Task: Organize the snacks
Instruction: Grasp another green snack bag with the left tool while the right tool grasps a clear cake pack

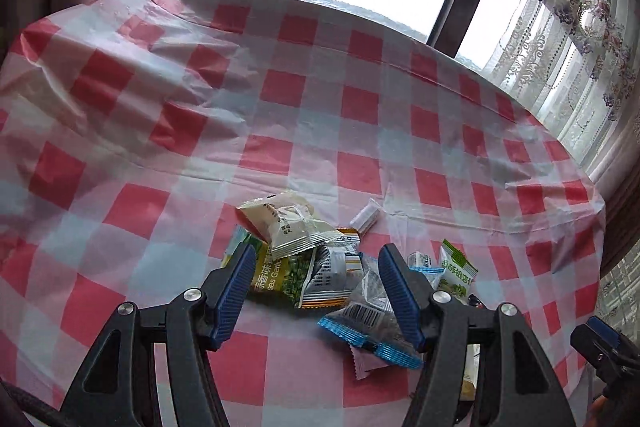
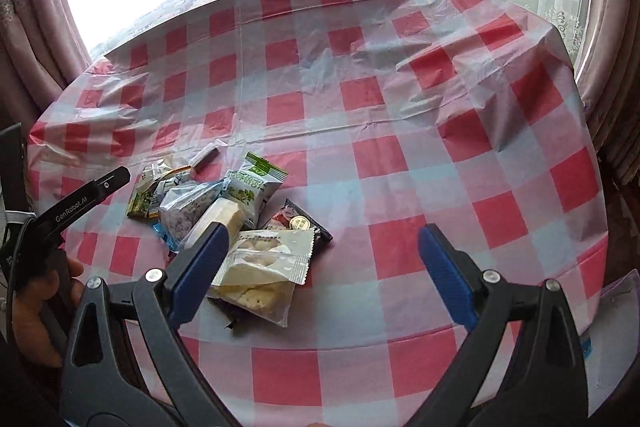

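Both tongs tilt downward over the counter. The left tongs (image 1: 316, 291) stand parted with nothing pressed between the pads. The right tongs (image 2: 320, 261) gape wide, empty.

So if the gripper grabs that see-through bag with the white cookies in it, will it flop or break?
The clear cookie bag would probably sag at its thin, crinkly film edges, while the chunky pieces inside keep its middle firm. The pale cookies look crumbly, so a hard squeeze might crack them. It lies partly on a dark packet, so pushing it may drag that along.
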### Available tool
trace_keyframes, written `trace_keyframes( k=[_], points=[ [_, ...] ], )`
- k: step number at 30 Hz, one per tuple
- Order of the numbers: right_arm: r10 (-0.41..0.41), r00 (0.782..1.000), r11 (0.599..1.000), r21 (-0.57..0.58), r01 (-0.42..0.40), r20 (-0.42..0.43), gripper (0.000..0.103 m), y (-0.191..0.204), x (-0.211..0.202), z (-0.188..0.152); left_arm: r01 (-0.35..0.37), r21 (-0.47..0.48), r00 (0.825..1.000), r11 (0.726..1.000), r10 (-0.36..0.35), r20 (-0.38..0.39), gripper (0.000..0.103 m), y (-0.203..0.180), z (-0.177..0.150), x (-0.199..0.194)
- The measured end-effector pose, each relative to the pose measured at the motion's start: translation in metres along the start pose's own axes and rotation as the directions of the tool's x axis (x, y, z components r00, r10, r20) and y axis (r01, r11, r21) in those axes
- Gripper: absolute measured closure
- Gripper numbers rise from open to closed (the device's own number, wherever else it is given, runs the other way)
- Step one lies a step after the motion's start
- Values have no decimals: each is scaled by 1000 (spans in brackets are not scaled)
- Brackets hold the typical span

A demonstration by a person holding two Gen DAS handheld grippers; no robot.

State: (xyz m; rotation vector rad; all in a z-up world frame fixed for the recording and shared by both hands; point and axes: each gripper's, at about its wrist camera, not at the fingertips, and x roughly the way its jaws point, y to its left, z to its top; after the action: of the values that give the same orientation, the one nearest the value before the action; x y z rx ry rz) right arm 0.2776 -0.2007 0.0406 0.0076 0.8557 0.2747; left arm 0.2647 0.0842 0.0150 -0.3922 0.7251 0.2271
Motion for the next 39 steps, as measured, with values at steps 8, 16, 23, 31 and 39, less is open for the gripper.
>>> trace_keyframes(
  k=[8,16,23,31,39],
  points=[
    [44,997,993,-104,-51,-68,7,60,40,1,-33,-23,997,999,31,-74,38,41,-3,30],
    [16,991,982,-183,-40,-133,7,96,79,0,-3,43,995,999,8,-98,28,41,-7,47],
    [-7,990,980,-198,-22,-144,8,97,94,-4,-43,164,994,986,59,-95,30,24,-10,53],
    [34,990,977,-204,-62,-136,53,98,94,-7,-35,193,992,981,57,-109,78,22,-13,48],
    [66,990,978,-191,-88,-123,61,90,90,-10,4,114,992,994,11,-126,85,33,-23,34]
  ],
)
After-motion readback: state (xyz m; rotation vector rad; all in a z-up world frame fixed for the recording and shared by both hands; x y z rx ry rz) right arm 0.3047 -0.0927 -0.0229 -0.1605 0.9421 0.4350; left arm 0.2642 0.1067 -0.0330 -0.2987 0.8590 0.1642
